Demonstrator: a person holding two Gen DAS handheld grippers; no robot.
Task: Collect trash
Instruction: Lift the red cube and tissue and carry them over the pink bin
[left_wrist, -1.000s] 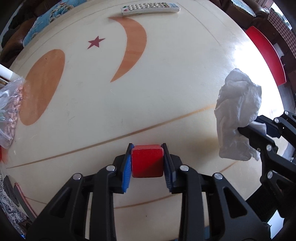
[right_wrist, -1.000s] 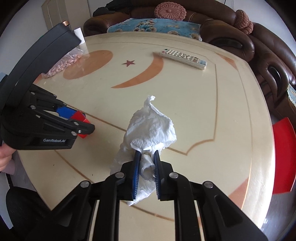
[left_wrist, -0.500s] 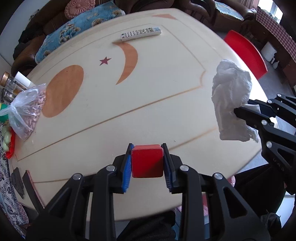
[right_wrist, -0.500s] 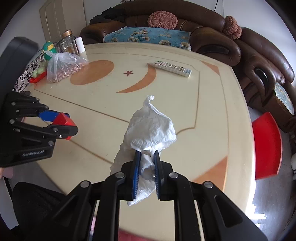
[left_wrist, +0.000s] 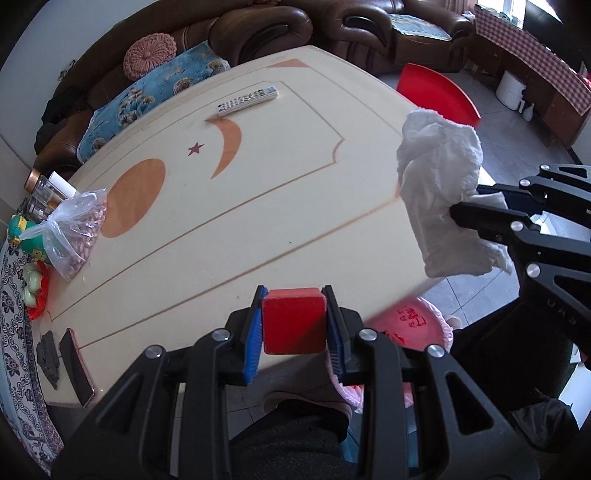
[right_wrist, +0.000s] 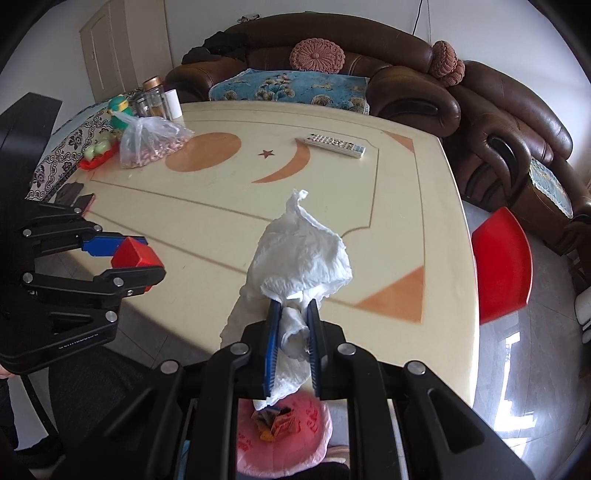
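Both wrist cameras look steeply down from above the near edge of the surface (left_wrist: 280, 206), facing the far sofa (right_wrist: 406, 74); both share the remote control (left_wrist: 246, 101).

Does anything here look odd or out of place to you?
One thing: the left gripper clamps a solid red block, which hardly looks like trash beside the crumpled white tissue in the right gripper. Nothing looks spilled or broken on the table.

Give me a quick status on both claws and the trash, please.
Left claw shut on red block. Right claw shut on crumpled tissue. Pink-lined bin below the table edge; nothing in the way.
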